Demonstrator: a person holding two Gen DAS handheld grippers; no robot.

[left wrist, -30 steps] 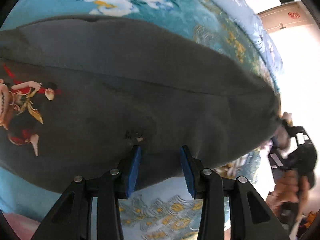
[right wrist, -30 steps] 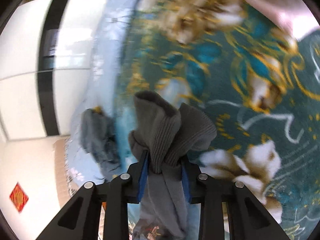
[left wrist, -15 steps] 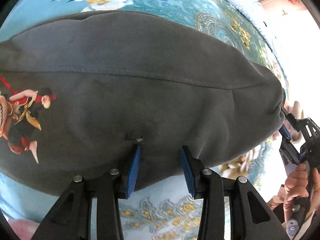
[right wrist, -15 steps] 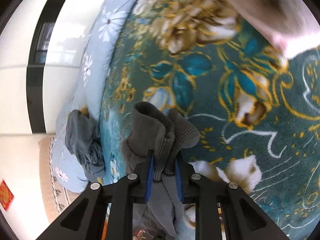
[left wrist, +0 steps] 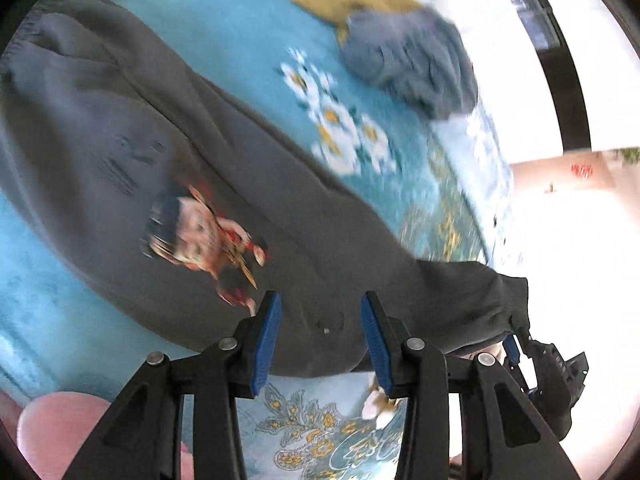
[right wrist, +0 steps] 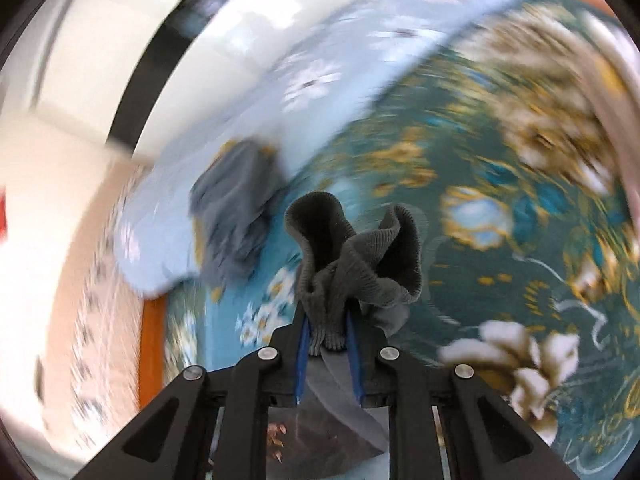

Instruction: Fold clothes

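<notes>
A dark grey sweatshirt [left wrist: 160, 128] with a cartoon print [left wrist: 200, 236] stretches across the teal floral blanket [left wrist: 248, 60] in the left wrist view. Its lower edge runs between the blue pads of my left gripper [left wrist: 320, 336], which is shut on it. At the sweatshirt's right corner my right gripper [left wrist: 516, 340] shows, holding the fabric. In the right wrist view, my right gripper [right wrist: 328, 344] is shut on a bunched ribbed band [right wrist: 352, 256] of the same sweatshirt, which flares out above the pads. The picture is blurred by motion.
A crumpled blue-grey garment [left wrist: 416, 68] lies on a mustard one [left wrist: 352, 0] near the bed's far edge; the blue-grey garment [right wrist: 232, 216] shows in the right wrist view too. A pale blue sheet [right wrist: 320, 76] hangs over the bed's side. Something pink [left wrist: 60, 428] sits near my left gripper.
Both grippers have risen and rolled, taking the sweatshirt's edge with them. The views have swung round to the clothes at the bed's edge. The right jaws have narrowed on the ribbed band.
</notes>
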